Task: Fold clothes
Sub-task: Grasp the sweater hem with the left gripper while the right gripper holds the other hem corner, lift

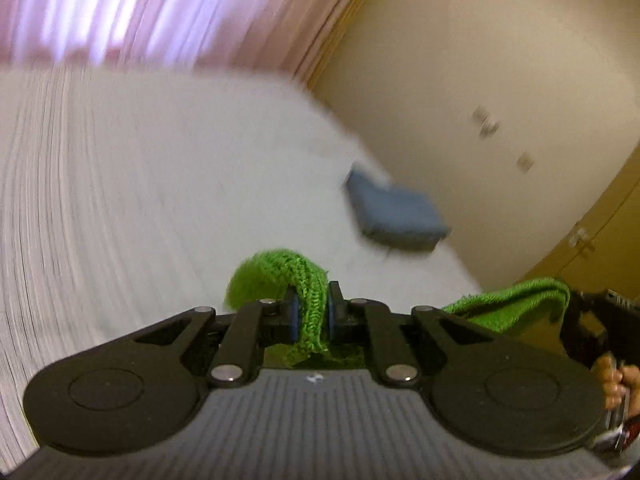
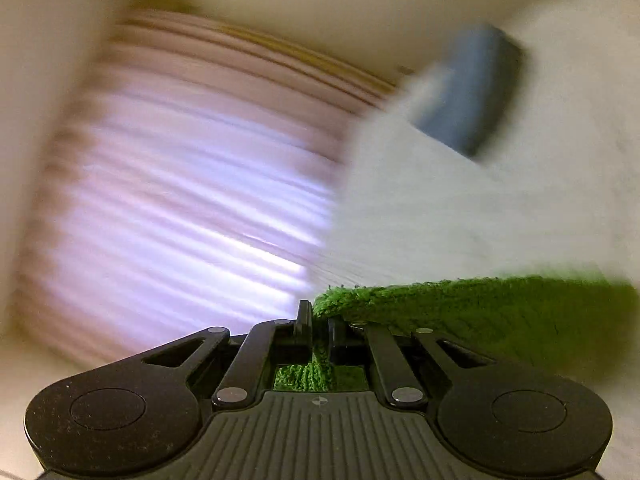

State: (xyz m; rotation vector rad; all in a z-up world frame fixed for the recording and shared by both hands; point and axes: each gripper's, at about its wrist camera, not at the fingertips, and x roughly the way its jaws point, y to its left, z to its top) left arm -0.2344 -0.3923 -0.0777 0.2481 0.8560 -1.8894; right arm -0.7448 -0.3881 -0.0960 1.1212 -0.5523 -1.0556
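Left hand-held gripper (image 1: pixel 311 312) pinched on green knit, right hand-held gripper (image 2: pixel 320 322) clamped on it too

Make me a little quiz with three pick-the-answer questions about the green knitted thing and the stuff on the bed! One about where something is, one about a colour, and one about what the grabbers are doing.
1. Where does the folded blue cloth lie?
A. on the white bed
B. on the floor
C. in the cupboard

2. What colour is the knitted garment?
A. red
B. green
C. yellow

3. What are the left gripper and the right gripper doing?
A. both wide open and empty
B. only one holds something
C. both shut on the knitted garment

Answers:
1. A, the blue cloth sits on the white bed near its edge by the wall.
2. B, the knit is bright green in both views.
3. C, the fingers pinch green knit in the left wrist view, and knit sits between the fingers in the right wrist view.
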